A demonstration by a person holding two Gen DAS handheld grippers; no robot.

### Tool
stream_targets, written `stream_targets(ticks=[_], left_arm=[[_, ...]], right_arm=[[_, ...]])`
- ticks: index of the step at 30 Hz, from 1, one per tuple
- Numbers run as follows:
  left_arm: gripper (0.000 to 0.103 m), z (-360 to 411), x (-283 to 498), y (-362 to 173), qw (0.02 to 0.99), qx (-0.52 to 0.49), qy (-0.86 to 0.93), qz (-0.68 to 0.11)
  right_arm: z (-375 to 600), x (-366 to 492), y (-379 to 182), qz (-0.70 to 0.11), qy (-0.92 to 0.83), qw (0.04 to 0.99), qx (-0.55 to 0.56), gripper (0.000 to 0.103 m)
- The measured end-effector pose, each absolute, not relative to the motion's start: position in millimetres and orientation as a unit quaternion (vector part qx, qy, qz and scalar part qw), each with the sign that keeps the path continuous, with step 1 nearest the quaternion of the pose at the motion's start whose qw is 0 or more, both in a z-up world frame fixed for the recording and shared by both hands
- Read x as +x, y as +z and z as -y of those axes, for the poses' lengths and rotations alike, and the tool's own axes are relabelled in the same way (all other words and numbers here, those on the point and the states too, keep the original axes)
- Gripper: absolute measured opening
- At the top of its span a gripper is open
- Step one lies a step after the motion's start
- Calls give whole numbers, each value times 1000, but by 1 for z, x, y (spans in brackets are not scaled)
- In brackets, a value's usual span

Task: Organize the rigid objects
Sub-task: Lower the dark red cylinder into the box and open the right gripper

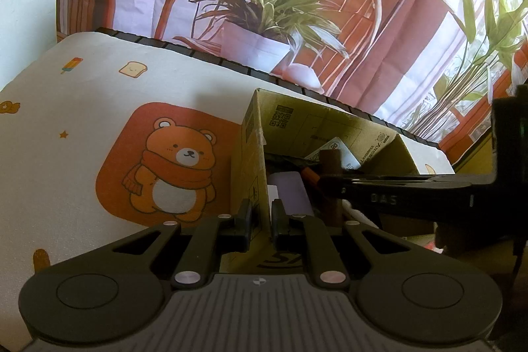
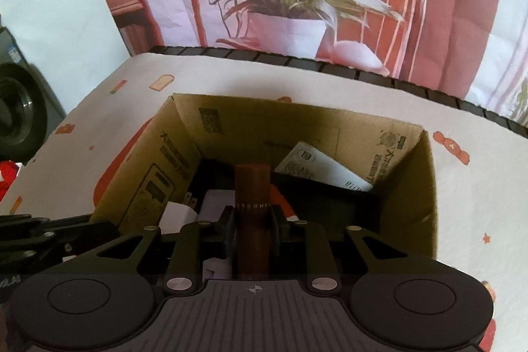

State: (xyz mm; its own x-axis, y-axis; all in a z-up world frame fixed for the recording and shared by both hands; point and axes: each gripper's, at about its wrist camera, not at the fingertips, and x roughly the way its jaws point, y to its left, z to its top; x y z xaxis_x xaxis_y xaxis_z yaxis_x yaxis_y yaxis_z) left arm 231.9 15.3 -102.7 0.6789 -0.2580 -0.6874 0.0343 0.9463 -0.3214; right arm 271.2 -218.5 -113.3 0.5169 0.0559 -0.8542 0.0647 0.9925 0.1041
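Note:
An open cardboard box stands on the bear-print table cover. My left gripper is shut on the box's near-left wall, one finger outside and one inside. A dark brown cylinder stands upright in my right gripper, which is shut on it over the box's inside. From the left wrist view the same cylinder shows in the right gripper's fingers, reaching in from the right. Inside lie a white printed packet, a pale lilac block, dark items and something orange.
A black ridged table edge runs behind the box, with a printed backdrop of a chair and potted plant beyond. A dark round appliance and something red sit off the table's left side. Bare cover lies left and right of the box.

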Motion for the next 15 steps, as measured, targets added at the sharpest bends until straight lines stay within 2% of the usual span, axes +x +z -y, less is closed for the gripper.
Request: stream_targets(ticks=[11,15], left_arm=[[13,-16,232,-103,905,-142,-80,-393],[13,-16,232,-103,905,-141,-80,-393]], right_arm=[[221,273,-130,-501,-30,861,85,22],[223,270,-129,-493,-39,865,86,29]])
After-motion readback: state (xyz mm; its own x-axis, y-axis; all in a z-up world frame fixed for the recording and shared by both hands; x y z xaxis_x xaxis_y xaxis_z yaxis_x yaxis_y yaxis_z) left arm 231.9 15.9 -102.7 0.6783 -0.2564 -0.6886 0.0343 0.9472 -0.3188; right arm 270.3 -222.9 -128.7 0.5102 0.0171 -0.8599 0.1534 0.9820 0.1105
